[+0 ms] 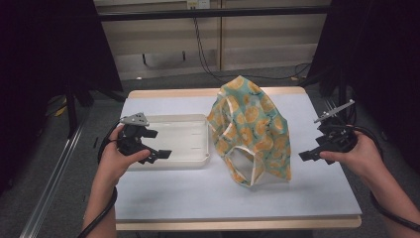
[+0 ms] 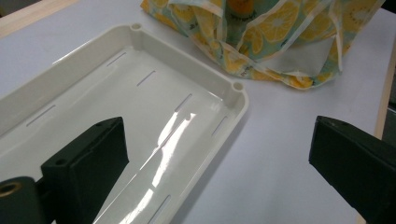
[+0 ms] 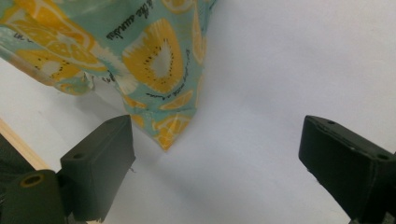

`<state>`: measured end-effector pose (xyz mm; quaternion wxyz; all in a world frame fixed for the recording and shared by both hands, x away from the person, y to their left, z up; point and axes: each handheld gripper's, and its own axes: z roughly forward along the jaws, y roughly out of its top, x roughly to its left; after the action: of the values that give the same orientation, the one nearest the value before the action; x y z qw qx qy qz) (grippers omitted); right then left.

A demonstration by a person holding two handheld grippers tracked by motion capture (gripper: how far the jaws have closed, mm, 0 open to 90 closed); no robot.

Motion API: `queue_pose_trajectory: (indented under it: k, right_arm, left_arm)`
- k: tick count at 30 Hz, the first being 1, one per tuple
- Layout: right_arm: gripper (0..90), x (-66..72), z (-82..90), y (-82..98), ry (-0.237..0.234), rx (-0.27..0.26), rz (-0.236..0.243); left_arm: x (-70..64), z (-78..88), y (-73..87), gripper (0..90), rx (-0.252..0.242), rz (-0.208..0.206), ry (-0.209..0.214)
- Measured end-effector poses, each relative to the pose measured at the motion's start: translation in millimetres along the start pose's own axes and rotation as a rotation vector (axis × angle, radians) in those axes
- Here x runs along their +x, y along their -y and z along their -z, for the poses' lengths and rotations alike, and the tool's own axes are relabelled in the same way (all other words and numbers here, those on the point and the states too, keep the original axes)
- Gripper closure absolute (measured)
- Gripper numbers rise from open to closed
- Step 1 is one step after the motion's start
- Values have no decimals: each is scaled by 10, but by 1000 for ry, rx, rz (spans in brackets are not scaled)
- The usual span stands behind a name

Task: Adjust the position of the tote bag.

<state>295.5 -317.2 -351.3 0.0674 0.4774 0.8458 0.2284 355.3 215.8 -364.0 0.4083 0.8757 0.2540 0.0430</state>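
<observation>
A teal cloth bag with orange and lemon slice prints (image 1: 250, 129) stands slumped on the white table (image 1: 233, 196), its cream-trimmed mouth facing the near edge. Left of it lies an empty cream plastic tray (image 1: 185, 141). My left gripper (image 1: 156, 145) hovers over the tray's near left part, open, nothing between its jaws. In the left gripper view the tray (image 2: 116, 107) lies below and the bag (image 2: 261, 37) beyond it. My right gripper (image 1: 309, 152) is open, held just right of the bag. In the right gripper view a bag corner (image 3: 163, 98) hangs ahead of the open jaws.
The table has a pale wooden edge (image 1: 237, 224). Black curtains hang at both sides, and a cable (image 1: 205, 54) runs down the back wall. Bare tabletop lies in front of the bag and tray.
</observation>
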Motion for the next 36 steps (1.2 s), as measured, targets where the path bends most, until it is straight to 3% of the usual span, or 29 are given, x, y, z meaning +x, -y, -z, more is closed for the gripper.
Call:
queue_pose_trajectory:
  k: [8, 16, 28, 36]
  right_arm:
    - [102, 41, 66, -43, 1, 8, 1]
    - [116, 145, 140, -199, 15, 40, 14]
    - [109, 257, 259, -491, -26, 42, 41]
    - [115, 307, 382, -653, -36, 32, 26]
  left_arm:
    - [0, -14, 4, 43, 17, -2, -9]
    - [9, -33, 23, 43, 7, 14, -4]
    - [7, -32, 35, 44, 14, 5, 4]
    - [11, -24, 39, 46, 18, 8, 4]
